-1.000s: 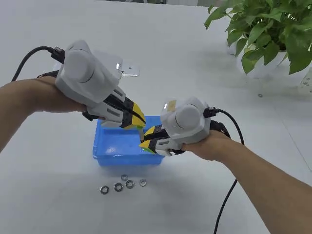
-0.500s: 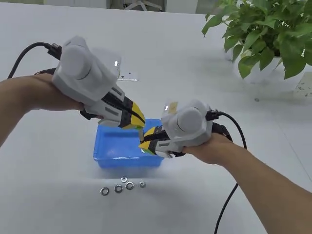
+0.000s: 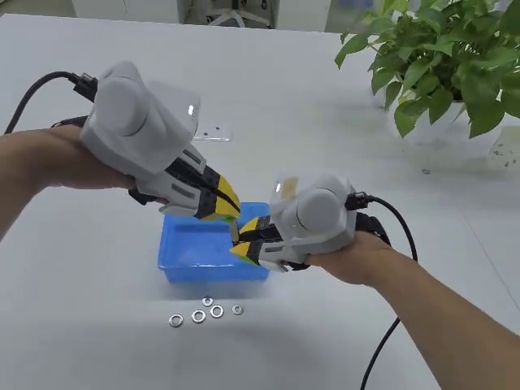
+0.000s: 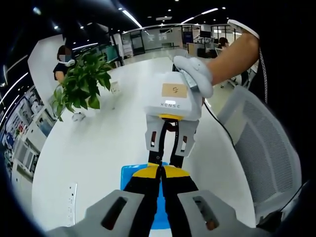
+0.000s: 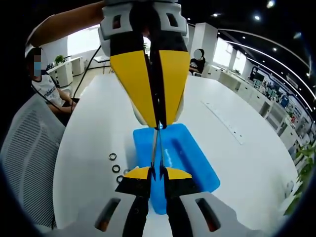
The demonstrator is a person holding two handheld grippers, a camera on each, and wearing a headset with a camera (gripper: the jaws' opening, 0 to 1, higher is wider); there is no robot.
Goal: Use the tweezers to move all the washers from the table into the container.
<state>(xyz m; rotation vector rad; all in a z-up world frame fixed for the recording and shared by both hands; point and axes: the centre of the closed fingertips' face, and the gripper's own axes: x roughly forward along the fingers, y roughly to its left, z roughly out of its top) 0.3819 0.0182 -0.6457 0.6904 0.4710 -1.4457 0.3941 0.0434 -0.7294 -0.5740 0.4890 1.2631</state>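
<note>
Above the blue container, note left tongs and right tongs both clenched on the thin tweezers. Find the washers on the tabletop, just beside it. Treat as light, stiff, slippery; pinch each across its ring edge.

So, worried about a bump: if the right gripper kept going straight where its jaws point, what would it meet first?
Probably the left gripper, its yellow jaws head-on just ahead. The thin tweezers span the short gap between them, above the blue container.
</note>
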